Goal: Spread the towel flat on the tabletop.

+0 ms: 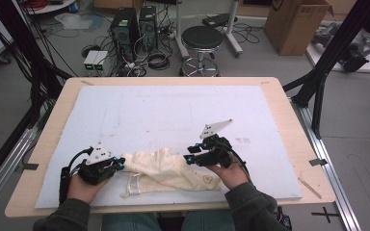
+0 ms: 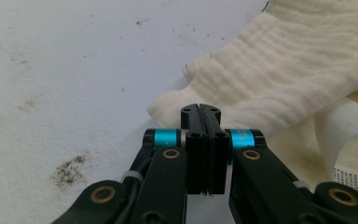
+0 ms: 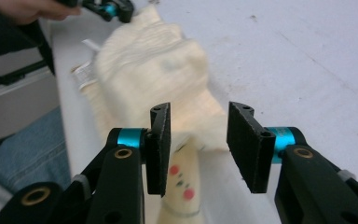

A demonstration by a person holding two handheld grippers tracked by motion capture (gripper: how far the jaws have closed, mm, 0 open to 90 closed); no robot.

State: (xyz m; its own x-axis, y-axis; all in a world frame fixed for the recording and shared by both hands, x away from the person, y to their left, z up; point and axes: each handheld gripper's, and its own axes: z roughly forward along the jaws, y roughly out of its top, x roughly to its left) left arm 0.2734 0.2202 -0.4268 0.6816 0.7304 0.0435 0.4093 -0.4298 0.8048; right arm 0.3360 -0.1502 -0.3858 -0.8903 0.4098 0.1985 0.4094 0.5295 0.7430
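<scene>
Cloth (image 1: 166, 171), cream and crumpled, is spread on the white mat (image 1: 173, 110) near the table's front edge, between both grippers. Its left edge is pinched by the left gripper (image 2: 200, 112), whose jaws are pressed together. The right gripper (image 3: 198, 140) is held wide apart over the cloth's other end, gripping nothing.

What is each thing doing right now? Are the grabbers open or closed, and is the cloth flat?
Left gripper: fingers shut together at the cloth's edge; whether they pinch it cannot be told.
Right gripper: fingers open, cloth between them, not clamped.
Cream cloth: crumpled and folded over, lying on the white mat.
</scene>
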